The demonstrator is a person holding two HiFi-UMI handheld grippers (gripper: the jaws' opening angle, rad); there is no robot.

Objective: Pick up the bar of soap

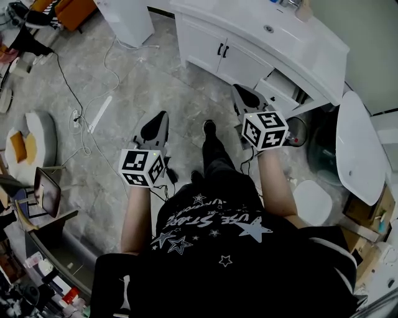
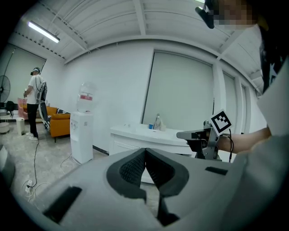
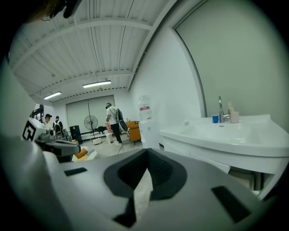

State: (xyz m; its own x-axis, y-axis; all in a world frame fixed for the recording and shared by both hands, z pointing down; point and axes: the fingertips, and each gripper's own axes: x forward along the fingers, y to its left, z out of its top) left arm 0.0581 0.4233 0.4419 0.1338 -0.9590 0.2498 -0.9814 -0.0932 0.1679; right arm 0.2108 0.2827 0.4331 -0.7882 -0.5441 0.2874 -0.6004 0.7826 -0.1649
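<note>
I cannot make out a bar of soap with certainty. A small pale item (image 3: pixel 234 117) stands beside the faucet (image 3: pixel 221 108) and a blue cup (image 3: pixel 215 119) on the white sink counter (image 1: pixel 292 37). My left gripper (image 1: pixel 160 118) hangs over the floor, shut and empty, its pads meeting at the tip (image 2: pixel 145 152). My right gripper (image 1: pixel 239 90) is held closer to the cabinet doors (image 1: pixel 224 53), also shut with nothing between its jaws (image 3: pixel 146 152). Each gripper shows in the other's view: the right gripper (image 2: pixel 198 134) and the left gripper (image 3: pixel 54 146).
A white water dispenser (image 1: pixel 127 18) stands left of the vanity. Cables (image 1: pixel 81 112) trail over the grey floor. An open drawer (image 1: pixel 283 90) and a white oval fixture (image 1: pixel 357 146) lie to the right. People (image 3: pixel 113 119) and a fan (image 3: pixel 90 122) are far off by an orange sofa (image 2: pixel 61 124).
</note>
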